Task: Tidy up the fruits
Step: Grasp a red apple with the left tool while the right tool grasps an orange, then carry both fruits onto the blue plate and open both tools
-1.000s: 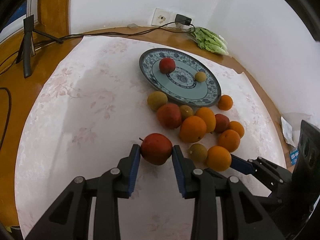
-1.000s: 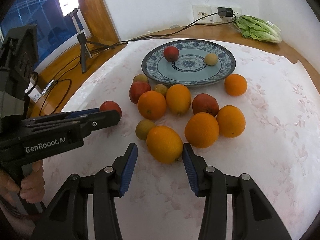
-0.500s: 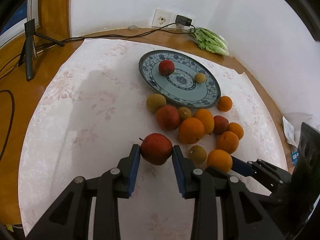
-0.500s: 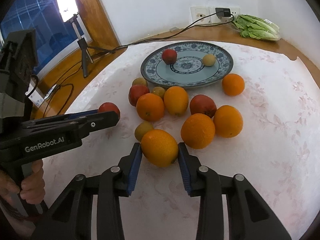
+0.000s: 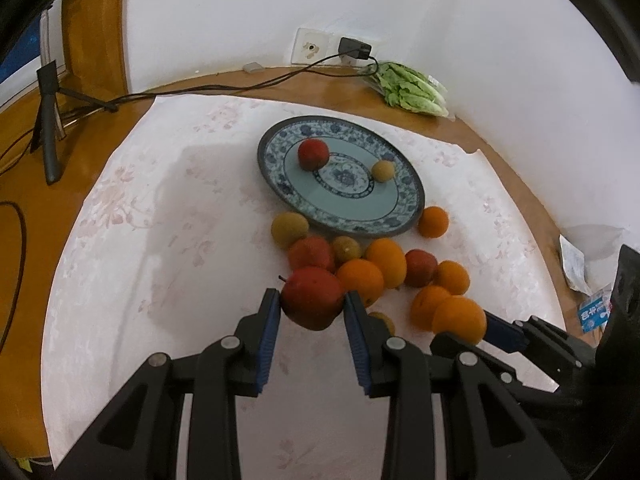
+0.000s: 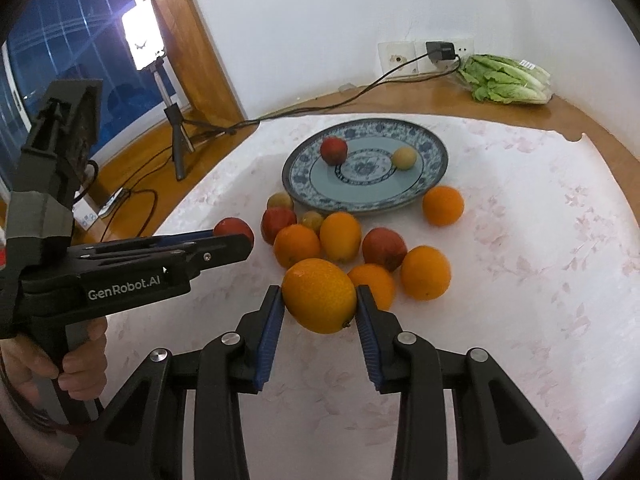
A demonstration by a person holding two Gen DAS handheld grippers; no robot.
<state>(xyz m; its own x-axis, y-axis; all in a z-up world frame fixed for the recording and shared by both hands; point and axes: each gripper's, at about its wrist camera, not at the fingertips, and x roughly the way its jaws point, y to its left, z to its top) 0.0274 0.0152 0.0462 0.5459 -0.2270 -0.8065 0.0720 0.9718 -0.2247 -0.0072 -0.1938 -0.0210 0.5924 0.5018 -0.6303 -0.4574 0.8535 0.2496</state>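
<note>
The blue-patterned plate point(image 6: 434, 168) sat toward the back of the cloth-covered worktop point(image 6: 540, 272) and held only two fruits: a red apple point(image 6: 333, 150) on its left side and a small yellowish fruit point(image 6: 404, 158) to the right of its centre, well apart from each other. Everything else lay loose on the cloth just in front of the plate: a cluster of oranges, red apples and small greenish-yellow fruits touching one another, with one orange point(image 6: 443, 205) alone beside the plate's right rim. The left tool point(image 5: 312, 312) was clamped on a red apple point(image 5: 313, 298), its blue pads pressed against both sides, the stem pointing left. The right tool point(image 6: 320, 310) gripped a large orange point(image 6: 319, 295) the same way, held over the near edge of the pile. From the left wrist view a small fruit point(image 5: 384, 320) was mostly hidden behind that tool's right finger, so I could not tell what kind it was. From the right wrist view, the left tool's fingers covered most of its apple. A hand point(image 6: 76, 364) at the lower left was cut off by the picture's edge. A bag of lettuce point(image 6: 506, 80) lay on the bare wood by the wall.
</note>
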